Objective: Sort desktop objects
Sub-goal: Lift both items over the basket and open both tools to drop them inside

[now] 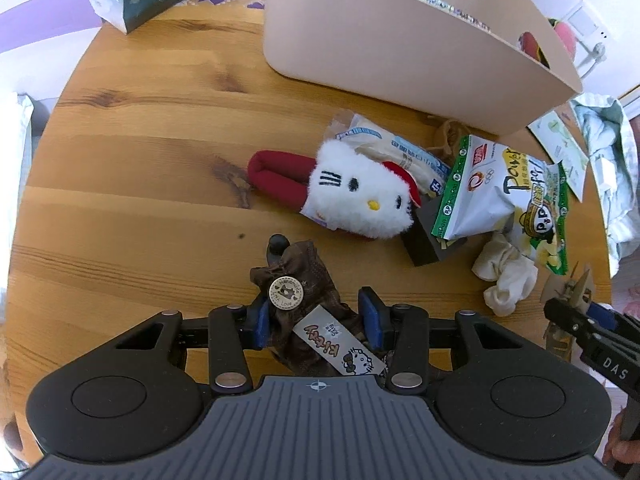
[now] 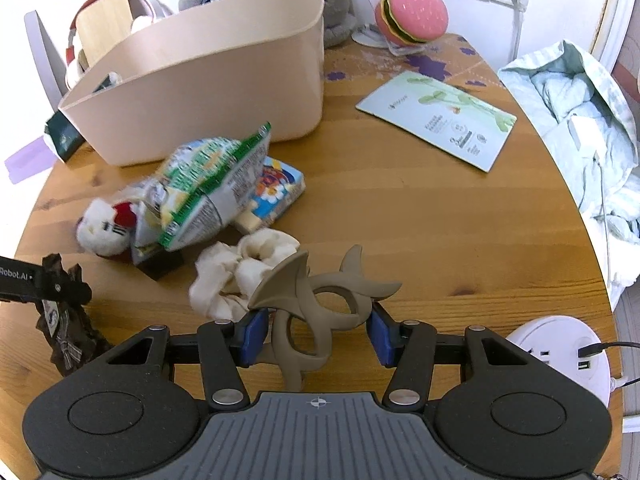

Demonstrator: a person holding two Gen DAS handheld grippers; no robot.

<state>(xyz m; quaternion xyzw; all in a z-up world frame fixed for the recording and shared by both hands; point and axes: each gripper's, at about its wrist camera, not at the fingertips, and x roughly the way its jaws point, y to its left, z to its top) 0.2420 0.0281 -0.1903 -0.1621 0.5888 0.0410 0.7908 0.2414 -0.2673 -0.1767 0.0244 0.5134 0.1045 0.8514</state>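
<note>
Pickup step: left gripper (image 1: pixel 316 320) jaws pinch a brown hair bow (image 1: pixel 308 300), right gripper (image 2: pixel 316 332) jaws pinch a tan hair claw (image 2: pixel 316 300), both near; next, carry to the far bin (image 2: pixel 224 92).

Bare table (image 1: pixel 140 152) lies open along its left edge. A beige bin (image 1: pixel 400 52) blocks the far side. Between them, a white plush (image 1: pixel 360 196), a snack bag (image 1: pixel 504 196) and a cream scrunchie (image 2: pixel 240 276) crowd the middle. Crumpled cloth (image 2: pixel 576 120) fills the right edge.
</note>
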